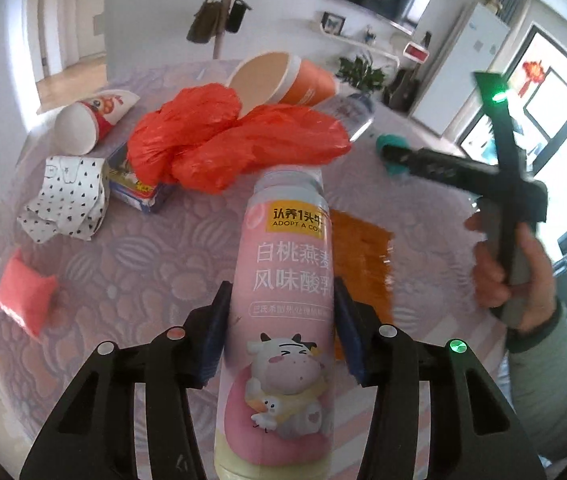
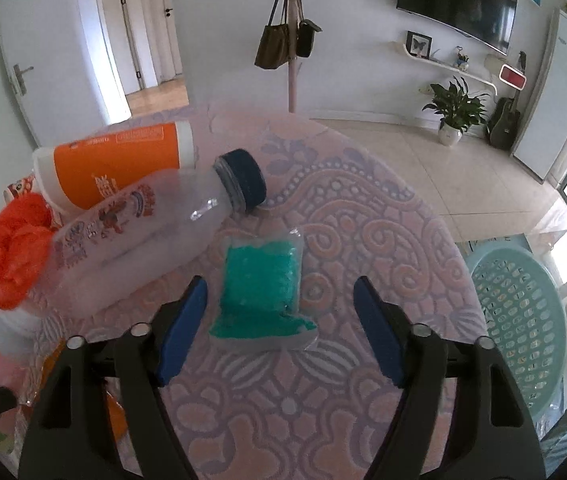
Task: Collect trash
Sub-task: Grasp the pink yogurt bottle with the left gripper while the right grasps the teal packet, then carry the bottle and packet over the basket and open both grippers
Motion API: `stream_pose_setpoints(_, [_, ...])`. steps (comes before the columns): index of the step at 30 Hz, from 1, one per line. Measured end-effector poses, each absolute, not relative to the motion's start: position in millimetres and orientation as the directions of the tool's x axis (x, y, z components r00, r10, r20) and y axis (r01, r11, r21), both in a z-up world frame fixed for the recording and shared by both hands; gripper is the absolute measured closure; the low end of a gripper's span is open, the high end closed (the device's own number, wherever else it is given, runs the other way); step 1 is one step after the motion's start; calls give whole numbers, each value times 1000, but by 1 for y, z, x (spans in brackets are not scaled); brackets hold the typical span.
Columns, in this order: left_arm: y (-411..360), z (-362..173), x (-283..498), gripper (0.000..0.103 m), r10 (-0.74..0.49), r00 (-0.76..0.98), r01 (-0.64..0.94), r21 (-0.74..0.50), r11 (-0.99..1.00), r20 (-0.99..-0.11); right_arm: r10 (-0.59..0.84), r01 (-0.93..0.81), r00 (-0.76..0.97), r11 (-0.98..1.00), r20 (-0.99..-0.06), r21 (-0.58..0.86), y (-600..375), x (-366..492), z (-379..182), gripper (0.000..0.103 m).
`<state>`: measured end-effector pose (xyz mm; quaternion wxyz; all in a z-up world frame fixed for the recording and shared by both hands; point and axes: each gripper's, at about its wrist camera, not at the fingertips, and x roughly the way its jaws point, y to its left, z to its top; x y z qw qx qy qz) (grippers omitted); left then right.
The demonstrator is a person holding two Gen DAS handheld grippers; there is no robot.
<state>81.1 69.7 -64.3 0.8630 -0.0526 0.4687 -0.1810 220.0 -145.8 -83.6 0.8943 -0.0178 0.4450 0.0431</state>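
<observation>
Left hand-held gripper is clamped on one pink yogurt bottle, its blue pads pressed to both sides of it above the table. Only the left wrist view shows one white-and-red paper cup lying on its side, one crumpled dotted wrapper, one pink packet and one orange wrapper. Right hand-held gripper has its fingers spread apart around one teal packet, not touching it. Only the right wrist view shows one mint laundry basket on the floor beside the table. Both views show one orange cup, one clear bottle and one red plastic bag.
</observation>
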Motion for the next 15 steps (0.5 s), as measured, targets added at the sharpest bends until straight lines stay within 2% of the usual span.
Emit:
stream_pose_setpoints(1, [67, -61, 77, 56, -368, 504, 270, -262, 927, -782, 71, -101, 590, 995, -805, 13, -146, 221, -86, 57])
stream_pose_setpoints(5, [51, -47, 65, 56, -388, 525, 290, -270, 918, -757, 72, -100, 611, 995, -788, 13, -151, 210, -82, 63])
stream_pose_setpoints(15, [-19, 5, 75, 57, -476, 595, 407, -268, 874, -648, 75, -28, 730, 996, -680, 79, -211, 162, -26, 65])
